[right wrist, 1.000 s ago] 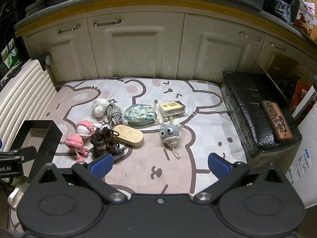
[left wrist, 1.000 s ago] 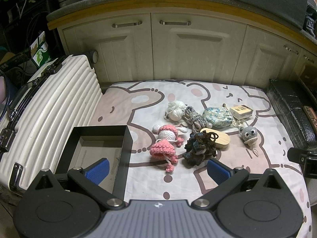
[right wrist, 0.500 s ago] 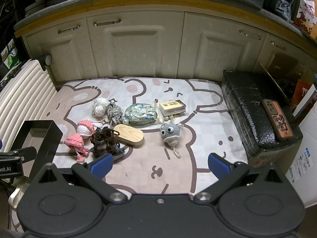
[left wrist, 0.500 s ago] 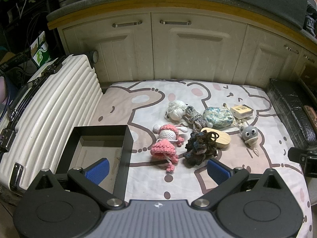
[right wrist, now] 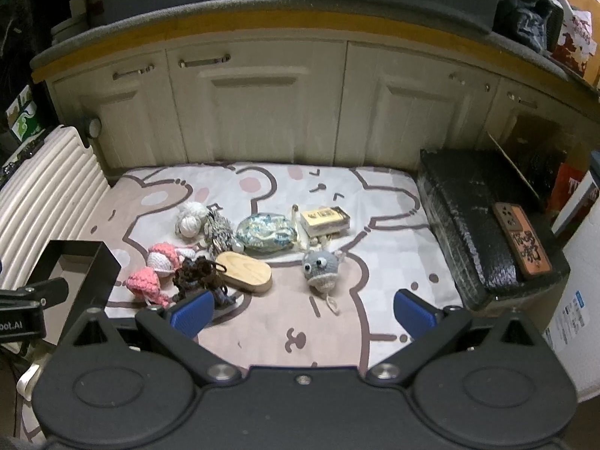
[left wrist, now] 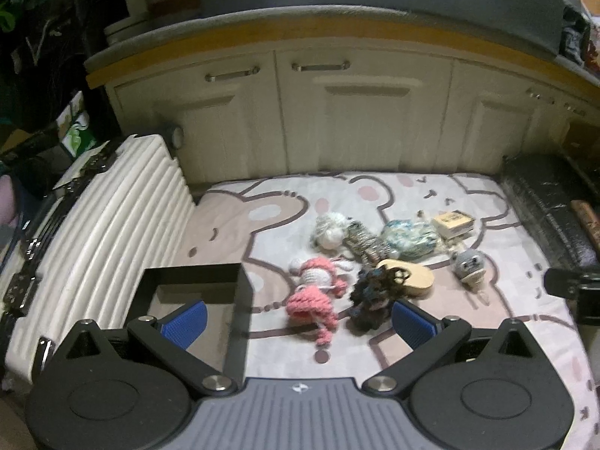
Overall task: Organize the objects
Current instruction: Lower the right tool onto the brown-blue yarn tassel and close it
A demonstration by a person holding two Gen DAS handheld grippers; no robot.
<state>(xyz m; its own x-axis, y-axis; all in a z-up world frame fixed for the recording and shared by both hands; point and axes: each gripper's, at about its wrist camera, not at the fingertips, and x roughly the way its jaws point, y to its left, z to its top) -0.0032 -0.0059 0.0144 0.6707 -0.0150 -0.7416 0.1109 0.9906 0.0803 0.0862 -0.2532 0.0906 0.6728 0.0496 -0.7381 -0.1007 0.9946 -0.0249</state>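
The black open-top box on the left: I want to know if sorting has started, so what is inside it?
The black open-top box shows only bare brownish floor; no toy visible inside. Its near part is covered by the left gripper, whose blue pad overlaps it.

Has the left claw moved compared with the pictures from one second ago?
No. The left claw keeps its place: the black box and the pink crochet doll sit equally between its fingertips.

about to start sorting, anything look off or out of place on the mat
Nothing looks damaged or spilled. The toys are just bunched together: the dark yarn charm overlaps the wooden oval, and the pink crochet doll lies on its side. The black box holds none of them.
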